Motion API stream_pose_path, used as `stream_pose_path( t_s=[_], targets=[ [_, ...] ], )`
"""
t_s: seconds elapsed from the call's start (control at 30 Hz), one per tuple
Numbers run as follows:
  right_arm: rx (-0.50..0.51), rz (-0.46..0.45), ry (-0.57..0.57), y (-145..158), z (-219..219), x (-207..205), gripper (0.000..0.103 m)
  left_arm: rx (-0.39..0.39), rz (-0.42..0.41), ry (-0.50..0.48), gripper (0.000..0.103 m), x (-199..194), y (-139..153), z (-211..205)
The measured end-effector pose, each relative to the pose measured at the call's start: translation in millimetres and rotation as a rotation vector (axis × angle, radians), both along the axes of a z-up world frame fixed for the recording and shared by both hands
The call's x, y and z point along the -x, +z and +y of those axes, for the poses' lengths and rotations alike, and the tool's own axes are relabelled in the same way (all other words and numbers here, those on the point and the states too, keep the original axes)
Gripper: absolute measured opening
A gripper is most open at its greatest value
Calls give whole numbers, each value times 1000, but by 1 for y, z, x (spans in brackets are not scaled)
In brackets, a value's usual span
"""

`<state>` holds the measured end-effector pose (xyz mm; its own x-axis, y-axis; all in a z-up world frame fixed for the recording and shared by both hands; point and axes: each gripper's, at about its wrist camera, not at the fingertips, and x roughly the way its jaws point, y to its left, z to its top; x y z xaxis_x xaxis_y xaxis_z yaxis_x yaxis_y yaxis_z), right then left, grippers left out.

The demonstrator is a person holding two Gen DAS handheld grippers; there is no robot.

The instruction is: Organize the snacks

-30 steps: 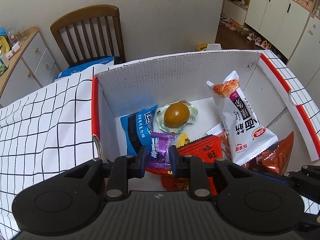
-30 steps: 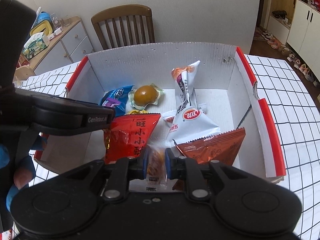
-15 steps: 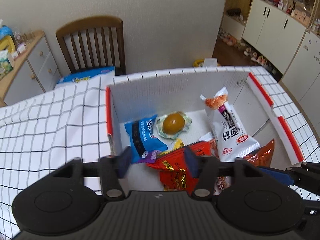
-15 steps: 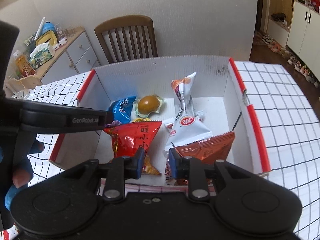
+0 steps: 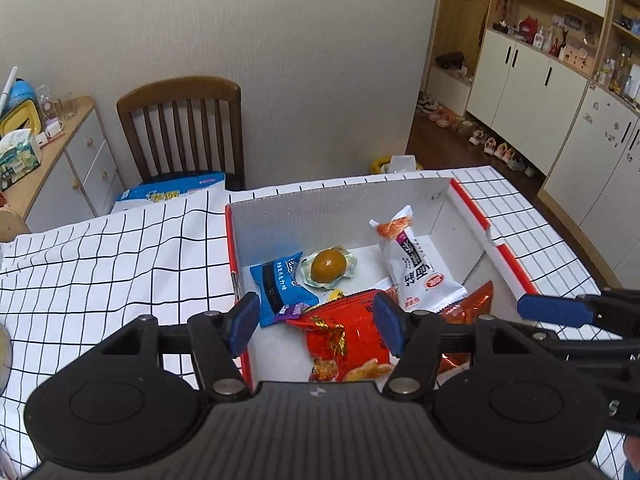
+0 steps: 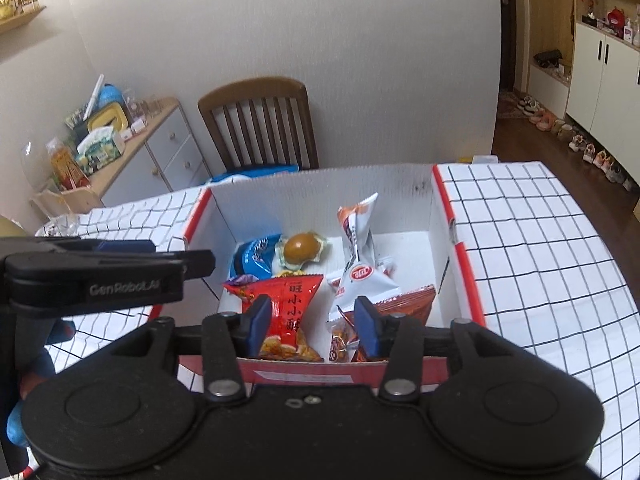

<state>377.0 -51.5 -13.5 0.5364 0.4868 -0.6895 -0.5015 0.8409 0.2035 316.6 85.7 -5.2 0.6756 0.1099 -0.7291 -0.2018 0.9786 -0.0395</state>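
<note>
A white cardboard box with red rims [image 5: 236,256] [image 6: 444,200] stands on the checked tablecloth and holds several snacks: a red packet [image 5: 344,332] [image 6: 294,304], a blue packet [image 5: 276,284] [image 6: 254,260], a purple candy [image 5: 292,310], a wrapped brown egg [image 5: 328,266] [image 6: 302,248], a white packet [image 5: 416,272] [image 6: 358,256] and an orange-brown packet [image 5: 476,300] [image 6: 408,300]. My left gripper [image 5: 314,322] is open and empty above the box's near left corner. My right gripper [image 6: 310,322] is open and empty above the box's near wall.
A wooden chair [image 5: 184,128] [image 6: 260,124] stands behind the table with a blue package [image 5: 172,194] on its seat. A cluttered sideboard [image 6: 132,144] stands at the left. The other gripper shows at each view's edge [image 5: 560,308] [image 6: 100,272].
Both grippers have opened and pulled back up from the box. The purple candy left the left gripper and a small snack left the right one; both now lie in the box.
</note>
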Motion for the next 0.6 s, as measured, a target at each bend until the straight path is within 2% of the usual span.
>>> stream_pose_path(
  t_s=[0.13,0.6],
  targets=[
    [-13,-26,3,10,-7,11,60,4,-20,-4,62,17,9,-4],
    [-73,-108,31,38,-28,47,79,17,-59,-10,62,70,25,-20]
  ],
)
